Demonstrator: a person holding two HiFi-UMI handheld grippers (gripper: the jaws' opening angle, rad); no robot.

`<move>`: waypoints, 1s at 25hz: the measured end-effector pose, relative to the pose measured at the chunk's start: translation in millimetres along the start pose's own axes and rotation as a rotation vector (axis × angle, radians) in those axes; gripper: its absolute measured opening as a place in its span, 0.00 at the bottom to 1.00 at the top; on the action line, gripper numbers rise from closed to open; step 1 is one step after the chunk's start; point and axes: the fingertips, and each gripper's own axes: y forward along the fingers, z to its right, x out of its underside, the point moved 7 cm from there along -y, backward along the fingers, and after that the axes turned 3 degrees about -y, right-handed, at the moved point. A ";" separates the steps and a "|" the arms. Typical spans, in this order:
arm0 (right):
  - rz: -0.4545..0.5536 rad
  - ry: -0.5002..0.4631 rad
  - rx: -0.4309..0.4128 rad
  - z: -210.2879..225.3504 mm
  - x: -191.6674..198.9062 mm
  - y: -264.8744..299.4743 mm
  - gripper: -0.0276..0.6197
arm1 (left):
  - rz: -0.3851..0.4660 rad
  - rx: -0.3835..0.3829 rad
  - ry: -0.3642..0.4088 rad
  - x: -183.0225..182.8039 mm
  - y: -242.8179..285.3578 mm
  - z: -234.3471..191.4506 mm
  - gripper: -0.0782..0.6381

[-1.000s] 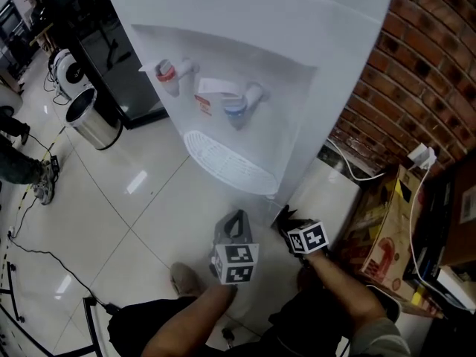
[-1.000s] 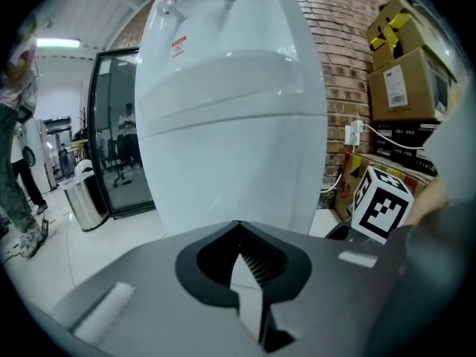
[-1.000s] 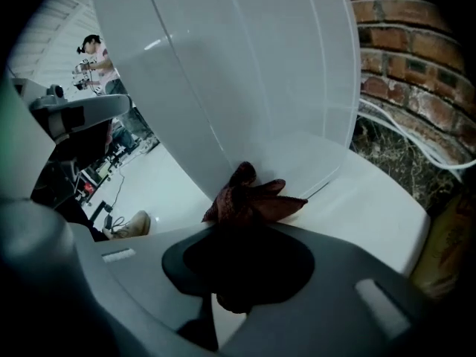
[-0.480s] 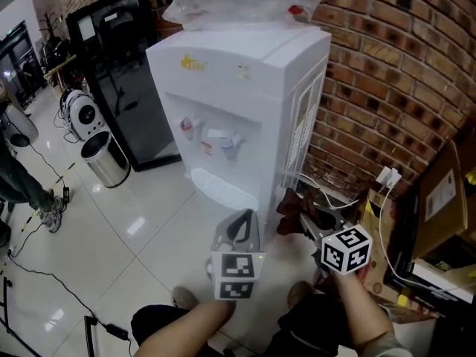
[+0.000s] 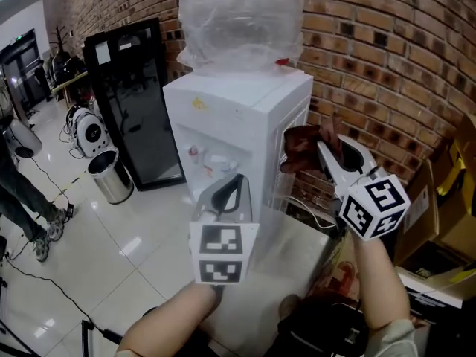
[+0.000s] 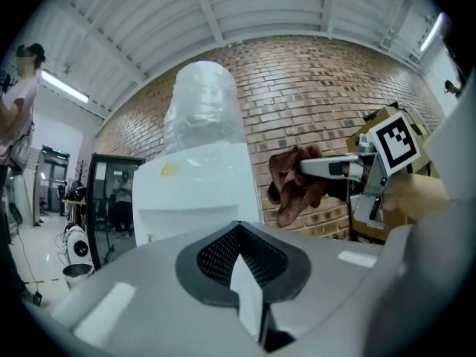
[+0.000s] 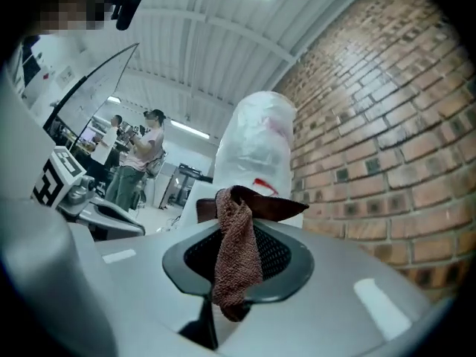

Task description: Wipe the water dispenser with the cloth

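Observation:
The white water dispenser (image 5: 238, 117) stands against the brick wall with a plastic-wrapped bottle (image 5: 238, 21) on top. My right gripper (image 5: 321, 152) is shut on a brown cloth (image 5: 303, 146) and holds it just off the dispenser's upper right side; whether it touches I cannot tell. In the right gripper view the cloth (image 7: 236, 251) hangs bunched between the jaws, with the bottle (image 7: 256, 147) behind. My left gripper (image 5: 230, 188) hovers in front of the dispenser's tap recess, shut and holding nothing. The left gripper view shows the dispenser (image 6: 197, 192) and the cloth (image 6: 294, 184).
A black glass-door cabinet (image 5: 134, 103) stands left of the dispenser, with a steel bin (image 5: 111, 175) in front of it. Cardboard boxes (image 5: 446, 199) crowd the right side by the brick wall (image 5: 387, 65). A person's legs (image 5: 22, 199) and floor cables are at far left.
Both grippers have risen from near the floor. The right one carried the cloth from the dispenser's base up to its upper right side. The head view has tilted up.

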 end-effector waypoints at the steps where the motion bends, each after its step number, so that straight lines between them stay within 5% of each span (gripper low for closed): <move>1: 0.025 -0.017 0.004 4.2 -16.7 5.6 0.17 | 0.014 -0.007 0.003 -11.4 0.5 -1.9 0.11; 9: 0.073 -0.074 0.007 16.8 -74.8 67.1 0.17 | 0.041 -0.055 0.019 -69.9 7.1 -15.7 0.11; 16: -0.018 -0.055 0.029 25.1 -44.2 98.4 0.17 | 0.063 -0.053 0.045 -90.2 21.8 -10.3 0.11; 25: -0.095 -0.041 0.014 16.4 9.2 93.8 0.17 | 0.026 -0.043 0.005 -55.9 26.6 -9.6 0.11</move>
